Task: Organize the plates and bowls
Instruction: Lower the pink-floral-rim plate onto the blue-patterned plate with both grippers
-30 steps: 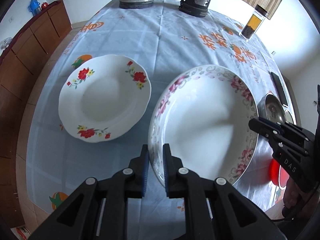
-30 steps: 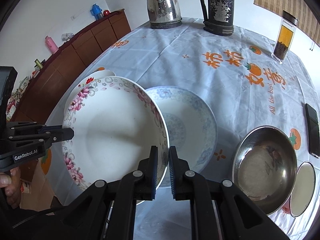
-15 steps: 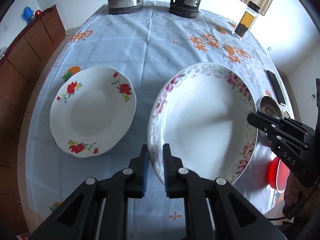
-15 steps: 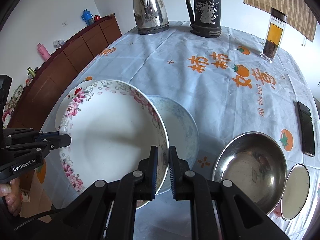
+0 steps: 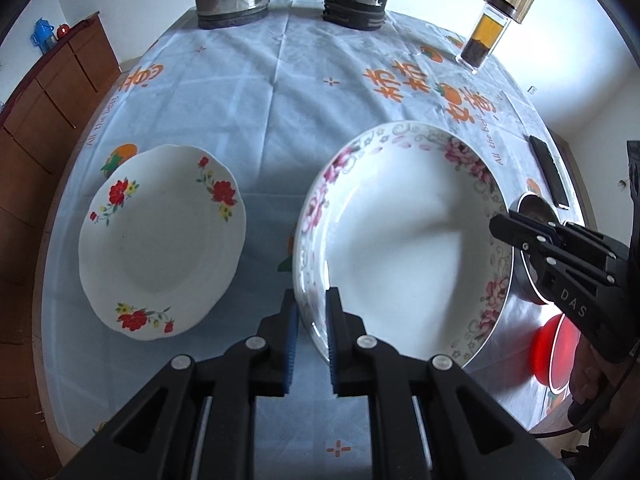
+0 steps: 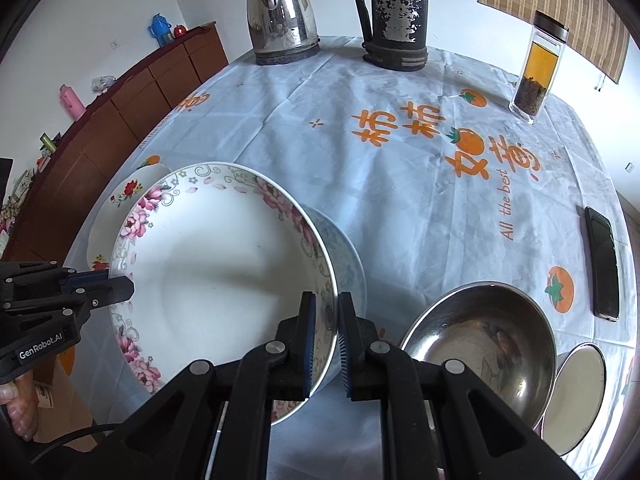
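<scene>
Left wrist view shows your left gripper clamped on the near-left rim of the pink plate, with the rim pinched between its blue pads. Your right gripper pinches the opposite rim the same way, so you carry the plate between both hands, lifted off the tablecloth and tilted a little.

What matters for the coming move is where the red plate lies. In the left view it sits flat on the cloth to the left of the pink plate, apart from it, with a strip of bare cloth between the two rims. In the right view the red plate peeks out from behind the far-left edge of the pink plate. So the likely stacking spot lies on your left hand's side, and that hand is the nearer one.

Under the right edge of the pink plate lies the blue plate, partly covered. The steel bowl stands just to the right of your right gripper, and a small dish sits beyond it at the table edge.

If you mean to stack onto the red plate, you probably need to travel left and level the plate first. Watch that the low rim does not clip the red plate's scalloped edge.
</scene>
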